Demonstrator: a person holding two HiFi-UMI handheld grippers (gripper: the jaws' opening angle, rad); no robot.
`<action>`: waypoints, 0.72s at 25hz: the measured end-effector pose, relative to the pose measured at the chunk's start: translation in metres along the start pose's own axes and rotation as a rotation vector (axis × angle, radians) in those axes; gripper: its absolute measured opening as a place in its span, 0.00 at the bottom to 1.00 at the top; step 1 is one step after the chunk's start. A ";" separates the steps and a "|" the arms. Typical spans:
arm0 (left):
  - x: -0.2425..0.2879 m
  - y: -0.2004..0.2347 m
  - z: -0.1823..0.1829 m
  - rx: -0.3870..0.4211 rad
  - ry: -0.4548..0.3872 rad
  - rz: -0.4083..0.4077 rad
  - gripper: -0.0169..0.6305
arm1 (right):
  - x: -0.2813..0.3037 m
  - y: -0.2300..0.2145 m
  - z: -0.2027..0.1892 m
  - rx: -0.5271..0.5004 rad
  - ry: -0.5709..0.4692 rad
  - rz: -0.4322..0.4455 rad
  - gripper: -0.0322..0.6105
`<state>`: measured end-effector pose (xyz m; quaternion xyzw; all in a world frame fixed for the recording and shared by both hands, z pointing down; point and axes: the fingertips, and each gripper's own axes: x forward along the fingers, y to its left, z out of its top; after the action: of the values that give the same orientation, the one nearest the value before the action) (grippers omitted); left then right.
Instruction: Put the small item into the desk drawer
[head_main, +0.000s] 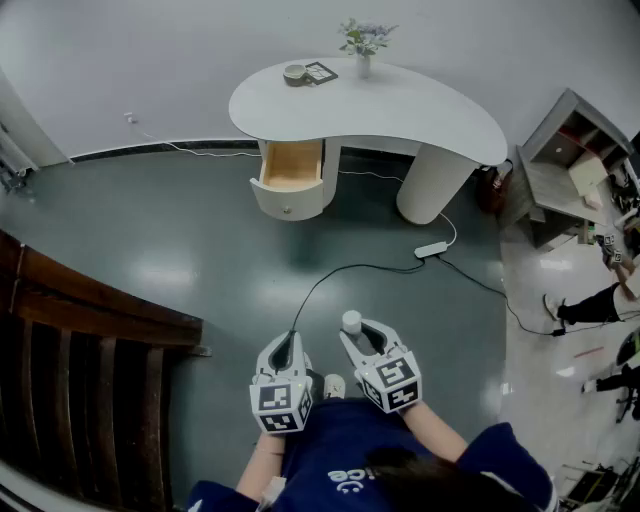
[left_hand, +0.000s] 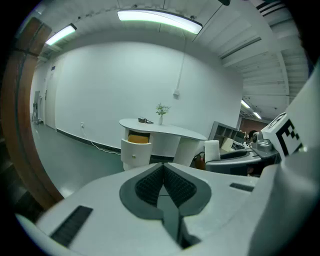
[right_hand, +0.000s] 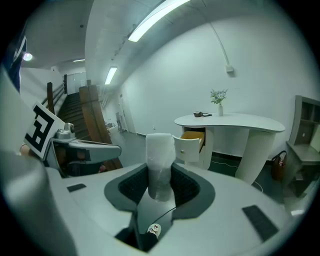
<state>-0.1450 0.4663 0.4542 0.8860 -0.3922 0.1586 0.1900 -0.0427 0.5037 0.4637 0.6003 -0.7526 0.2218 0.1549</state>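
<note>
My right gripper (right_hand: 160, 184) is shut on a small white plastic-wrapped cylinder (right_hand: 160, 160), which stands upright between the pads; in the head view that cylinder (head_main: 351, 322) pokes out ahead of the right gripper (head_main: 362, 338). My left gripper (head_main: 284, 352) hangs beside it with its jaws closed together and nothing between them (left_hand: 163, 184). Far ahead stands the white curved desk (head_main: 420, 110) with its drawer (head_main: 292, 166) pulled open, wooden inside. The open drawer (right_hand: 192, 142) also shows in the right gripper view.
A dark wooden stair rail (head_main: 90, 340) fills the left. A black cable (head_main: 340, 275) and a white power strip (head_main: 431, 249) lie on the grey floor between me and the desk. A vase of flowers (head_main: 364, 40) and a small dish (head_main: 295, 72) sit on the desk. Grey shelves (head_main: 565, 165) stand at the right.
</note>
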 end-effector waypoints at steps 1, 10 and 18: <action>0.002 0.002 0.001 0.002 0.000 -0.002 0.03 | 0.002 0.000 0.002 -0.003 0.001 -0.003 0.27; 0.023 0.038 0.016 -0.001 -0.003 -0.010 0.03 | 0.029 -0.004 0.019 0.067 -0.008 -0.018 0.27; 0.044 0.082 0.030 0.021 -0.004 -0.028 0.03 | 0.067 -0.007 0.038 0.094 -0.023 -0.090 0.27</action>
<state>-0.1746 0.3734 0.4646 0.8937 -0.3783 0.1581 0.1822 -0.0504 0.4270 0.4660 0.6425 -0.7156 0.2426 0.1277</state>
